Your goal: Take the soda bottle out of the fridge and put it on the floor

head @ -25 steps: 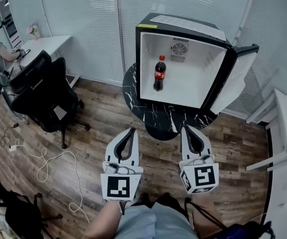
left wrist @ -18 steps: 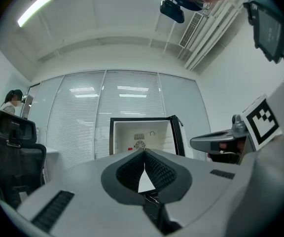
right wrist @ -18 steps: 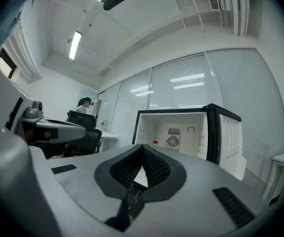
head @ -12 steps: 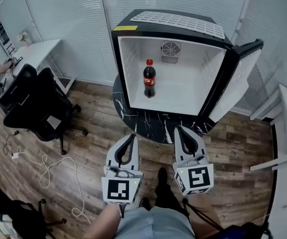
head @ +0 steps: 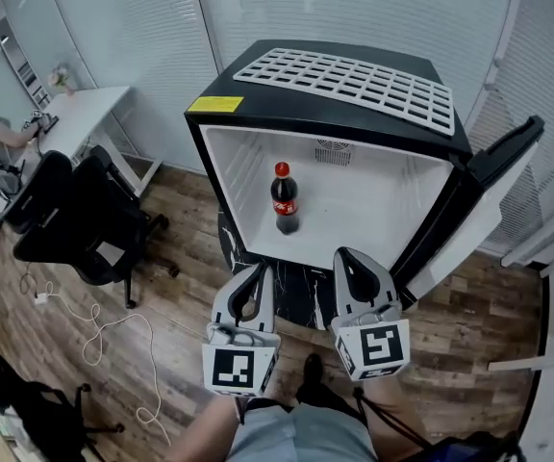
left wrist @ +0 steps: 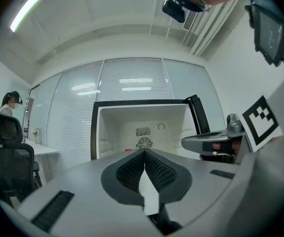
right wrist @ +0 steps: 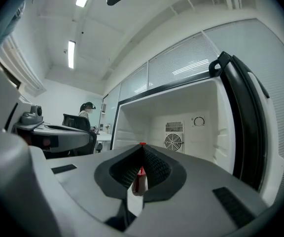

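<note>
Showing soda bottle [head: 285,198] whole, head view only

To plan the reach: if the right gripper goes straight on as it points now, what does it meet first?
Probably the soda bottle in the open fridge; depth is unclear.
</note>
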{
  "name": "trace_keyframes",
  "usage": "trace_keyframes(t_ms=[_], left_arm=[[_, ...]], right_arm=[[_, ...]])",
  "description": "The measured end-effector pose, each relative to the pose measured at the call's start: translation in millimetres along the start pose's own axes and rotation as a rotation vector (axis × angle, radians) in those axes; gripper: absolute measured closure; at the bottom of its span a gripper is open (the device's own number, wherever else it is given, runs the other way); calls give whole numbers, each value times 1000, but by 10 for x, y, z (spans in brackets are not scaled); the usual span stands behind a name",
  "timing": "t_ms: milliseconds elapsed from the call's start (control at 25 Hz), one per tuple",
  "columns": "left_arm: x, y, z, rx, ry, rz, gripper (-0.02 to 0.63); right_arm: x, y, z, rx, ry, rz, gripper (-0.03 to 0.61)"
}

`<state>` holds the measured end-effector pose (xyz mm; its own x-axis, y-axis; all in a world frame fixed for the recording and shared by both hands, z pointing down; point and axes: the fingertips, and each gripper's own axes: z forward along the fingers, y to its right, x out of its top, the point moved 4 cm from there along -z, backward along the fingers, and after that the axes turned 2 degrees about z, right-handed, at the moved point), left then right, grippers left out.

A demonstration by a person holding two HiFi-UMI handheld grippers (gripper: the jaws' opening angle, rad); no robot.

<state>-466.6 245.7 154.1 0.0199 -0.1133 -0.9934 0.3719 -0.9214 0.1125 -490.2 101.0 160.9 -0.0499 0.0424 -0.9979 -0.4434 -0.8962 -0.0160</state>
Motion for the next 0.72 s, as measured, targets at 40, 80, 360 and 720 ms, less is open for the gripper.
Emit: trace_keyframes(t_ms=[40, 80, 360, 720], left_arm=[[14, -10, 61, 7, 4, 0, 597], [17, -21, 112, 17, 3, -2, 597], [220, -136, 364, 80, 59, 13, 597], [149, -393, 618, 93, 65, 2, 597]], right_arm=[[32, 43, 77, 8, 5, 0, 565], [67, 77, 147, 18, 12, -2, 565], [317, 204, 519, 80, 67, -30, 565], [318, 156, 954, 109, 62, -57, 565]])
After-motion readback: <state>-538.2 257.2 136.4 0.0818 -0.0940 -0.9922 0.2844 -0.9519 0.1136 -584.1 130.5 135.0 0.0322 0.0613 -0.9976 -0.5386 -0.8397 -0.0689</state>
